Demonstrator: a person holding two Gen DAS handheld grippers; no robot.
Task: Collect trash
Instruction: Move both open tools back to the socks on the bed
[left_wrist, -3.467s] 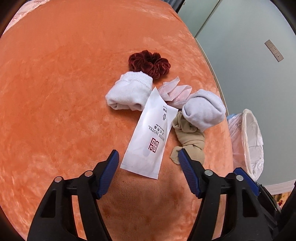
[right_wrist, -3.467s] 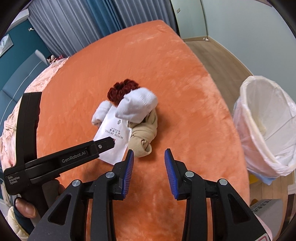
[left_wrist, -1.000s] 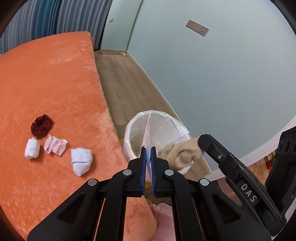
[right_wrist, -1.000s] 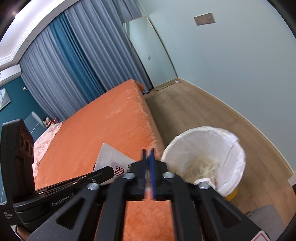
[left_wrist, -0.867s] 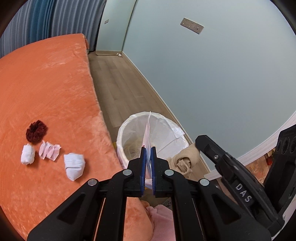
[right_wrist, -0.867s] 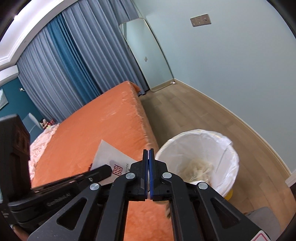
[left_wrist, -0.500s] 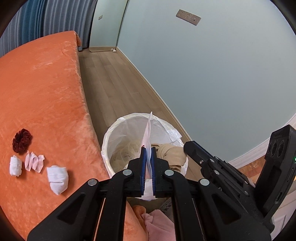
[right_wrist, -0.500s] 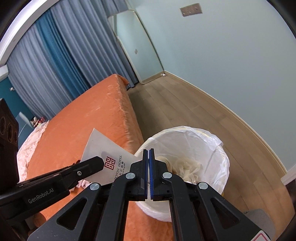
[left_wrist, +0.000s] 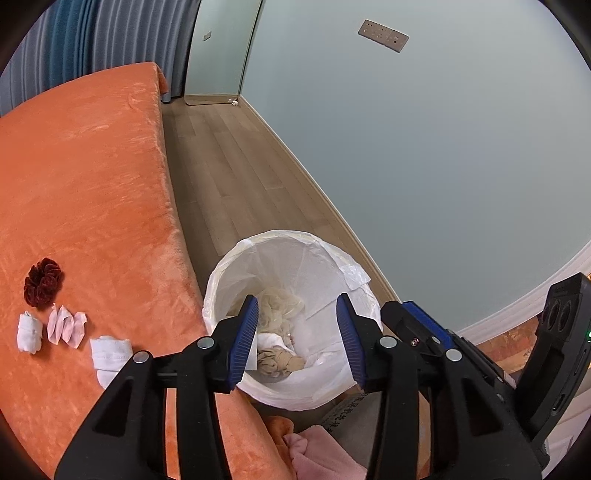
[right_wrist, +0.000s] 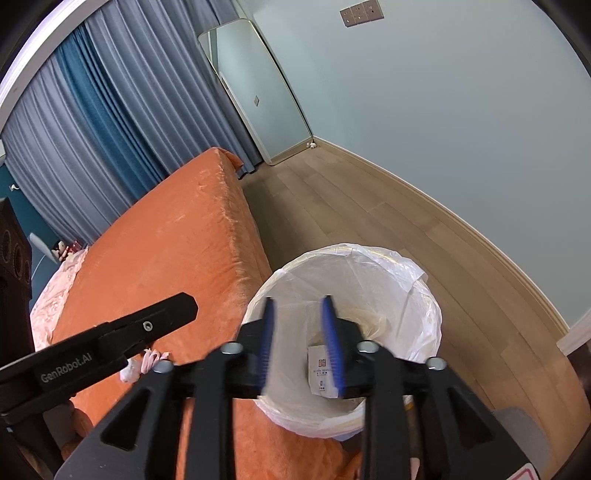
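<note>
A white-lined trash bin (left_wrist: 229, 266) (right_wrist: 424, 295) stands on the floor beside the orange bed (left_wrist: 92, 192) (right_wrist: 177, 236). My left gripper (left_wrist: 297, 336) hangs over the bin, its jaws opening with nothing between them. My right gripper (right_wrist: 298, 343) is also over the bin, jaws opening and blurred, nothing between them. Inside the bin lie a beige sock (left_wrist: 280, 363) and a white hotel packet (right_wrist: 321, 373). On the bed remain a dark red scrunchie (left_wrist: 42, 282), two white socks (left_wrist: 29, 332) (left_wrist: 109, 356) and crumpled pink tissue (left_wrist: 66, 325).
Wooden floor (left_wrist: 229, 166) runs between the bed and a pale blue wall (left_wrist: 424, 147). Pink cloth (left_wrist: 321, 458) lies below the bin. Blue-grey curtains (right_wrist: 92, 122) and a leaning mirror (right_wrist: 258, 88) stand at the far end of the room.
Both grippers went from shut to open over the bin. The white packet left the left gripper and the beige sock left the right gripper; both now lie inside the bin.
</note>
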